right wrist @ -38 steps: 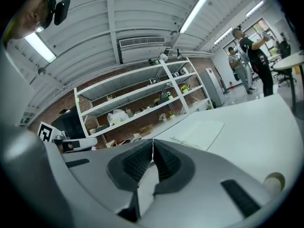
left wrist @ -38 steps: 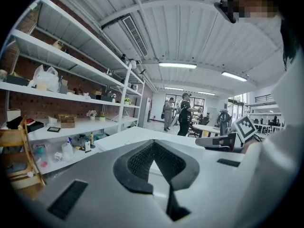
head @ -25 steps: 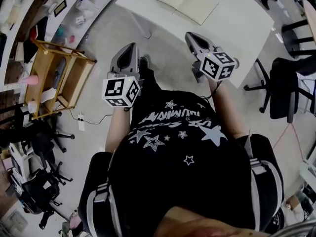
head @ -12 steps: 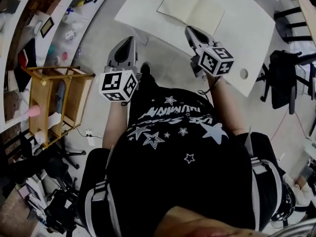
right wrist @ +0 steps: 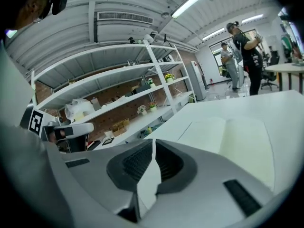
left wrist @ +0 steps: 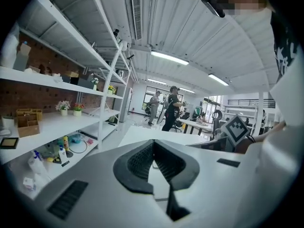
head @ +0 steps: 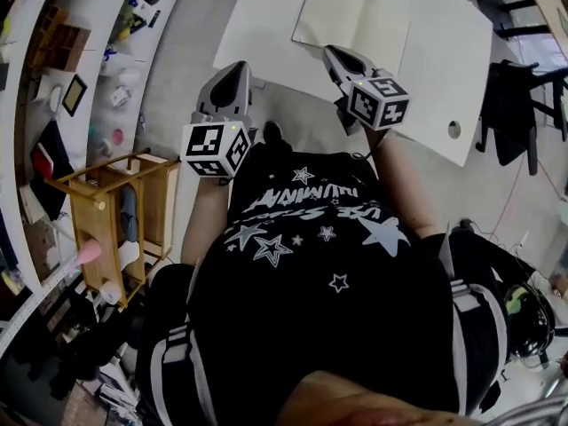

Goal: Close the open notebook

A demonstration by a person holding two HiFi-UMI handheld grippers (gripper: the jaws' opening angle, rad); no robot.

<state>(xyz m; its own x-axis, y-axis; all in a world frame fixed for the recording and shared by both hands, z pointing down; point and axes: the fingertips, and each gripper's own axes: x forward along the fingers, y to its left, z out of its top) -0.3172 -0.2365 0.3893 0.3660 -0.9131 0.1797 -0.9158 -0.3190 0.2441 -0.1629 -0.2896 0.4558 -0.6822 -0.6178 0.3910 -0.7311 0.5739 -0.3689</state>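
The open notebook [head: 351, 27] lies flat with cream pages up on the white table [head: 448, 69]; in the right gripper view the notebook [right wrist: 232, 141] spreads just ahead of the jaws. My right gripper [head: 332, 53] hangs over the table's near edge, just short of the notebook, its jaws shut and empty [right wrist: 153, 140]. The left gripper [head: 238, 66] is off the table's near left corner, over the floor. Its tips meet with nothing between them [left wrist: 153, 142].
White shelving [head: 80, 78] with small items runs along the left, and a wooden cart [head: 133, 207] stands on the floor beside me. Black office chairs [head: 515, 105] stand right of the table. A round hole [head: 454, 130] sits in the table's right part. People [left wrist: 168, 109] stand far off.
Both grippers have travelled forward to the table. The notebook, once well ahead of them, now lies right in front of the right gripper's tips. Both stay shut.
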